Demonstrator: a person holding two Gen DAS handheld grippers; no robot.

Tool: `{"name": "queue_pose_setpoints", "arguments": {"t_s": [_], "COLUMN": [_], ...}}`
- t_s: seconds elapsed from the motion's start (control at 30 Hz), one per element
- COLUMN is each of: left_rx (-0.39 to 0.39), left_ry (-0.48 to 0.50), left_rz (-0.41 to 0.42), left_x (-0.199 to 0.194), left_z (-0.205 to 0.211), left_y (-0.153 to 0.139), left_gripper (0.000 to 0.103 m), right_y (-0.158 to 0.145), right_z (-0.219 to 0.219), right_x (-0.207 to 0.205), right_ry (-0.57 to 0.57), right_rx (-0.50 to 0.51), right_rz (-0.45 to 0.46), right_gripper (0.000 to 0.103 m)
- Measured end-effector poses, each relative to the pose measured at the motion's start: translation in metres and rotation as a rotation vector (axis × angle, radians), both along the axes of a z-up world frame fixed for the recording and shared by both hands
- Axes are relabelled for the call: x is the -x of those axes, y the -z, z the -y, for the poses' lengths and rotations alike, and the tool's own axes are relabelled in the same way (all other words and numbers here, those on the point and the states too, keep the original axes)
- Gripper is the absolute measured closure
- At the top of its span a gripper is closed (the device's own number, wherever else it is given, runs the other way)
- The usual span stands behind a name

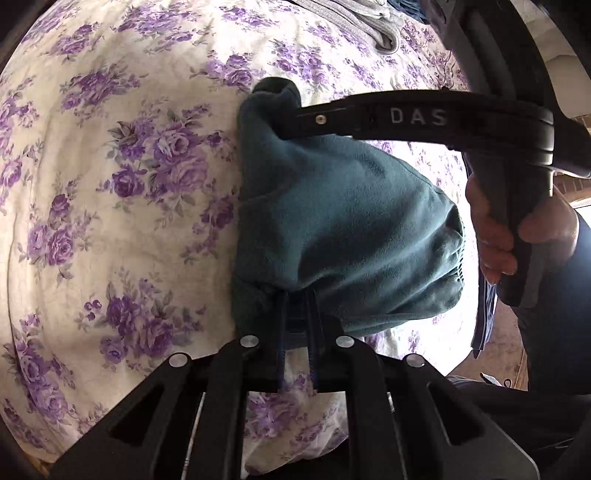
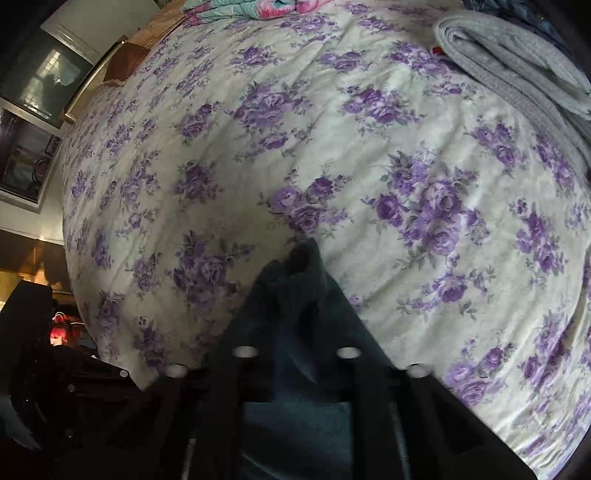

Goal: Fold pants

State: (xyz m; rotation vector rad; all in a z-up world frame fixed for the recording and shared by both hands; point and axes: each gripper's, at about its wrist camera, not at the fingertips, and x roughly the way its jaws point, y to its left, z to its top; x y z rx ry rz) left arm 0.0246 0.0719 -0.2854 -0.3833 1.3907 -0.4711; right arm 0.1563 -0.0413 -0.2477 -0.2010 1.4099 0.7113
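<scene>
A bed (image 1: pixel 110 184) with a cream, purple-rose sheet fills my left view, and the folded teal pants (image 1: pixel 343 229) lie centre frame, long axis running from upper left to lower right. My left gripper (image 1: pixel 295 317) has its jaws clamped on the bottom edge. My right gripper (image 1: pixel 275 86), entering from the right, pinches the upper-left corner.

**A bedroom in a home**

A bed spread with a cream quilt (image 2: pixel 332 147) printed in purple roses fills both views. Folded grey laundry (image 2: pixel 517 70) lies at two o'clock, a bright patterned pillow (image 2: pixel 251 8) at twelve, a framed window (image 2: pixel 40 81) at ten.
</scene>
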Motion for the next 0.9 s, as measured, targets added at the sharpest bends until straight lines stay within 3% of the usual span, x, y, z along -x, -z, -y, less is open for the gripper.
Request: {"name": "queue_pose_setpoints", "arguments": {"t_s": [0.13,0.3,0.43,0.53,0.57,0.67,0.73,0.83,0.9], "left_rx": [-0.001,0.013,0.02,0.009,-0.008,-0.043,-0.041,-0.009,-0.002], "left_ry": [-0.022,-0.048,-0.07,-0.07,-0.068,-0.071,-0.079,-0.058,-0.03], "left_rz": [0.0,-0.034,-0.062,-0.05,-0.031,0.047,0.098,0.148,0.151], "left_x": [0.005,0.011,0.02,0.023,0.023,0.026,0.023,0.014,0.0], "left_z": [-0.005,-0.012,-0.021,-0.024,-0.026,-0.033,-0.037,-0.03,-0.019], "left_y": [-0.001,0.007,0.014,0.005,-0.004,-0.036,-0.058,-0.074,-0.075], "left_gripper": [0.093,0.094,0.094,0.094,0.094,0.093,0.093,0.081,0.074], "right_y": [-0.024,0.008,0.009,0.003,-0.003,-0.035,-0.062,-0.088,-0.089], "right_z": [-0.015,-0.028,-0.031,-0.032,-0.031,-0.017,0.003,0.045,0.074], "right_x": [-0.004,-0.011,-0.011,-0.01,-0.009,0.002,0.013,0.033,0.052], "right_ry": [0.004,-0.01,-0.027,-0.06,-0.061,-0.055,-0.033,0.038,0.092], "right_rx": [0.01,0.07,0.044,0.062,0.076,0.043,0.026,0.027,0.031], "right_rz": [0.082,0.082,0.12,0.096,0.094,0.123,0.165,0.199,0.188], "right_gripper": [0.096,0.096,0.095,0.082,0.067,0.06,0.047,0.045,0.046]}}
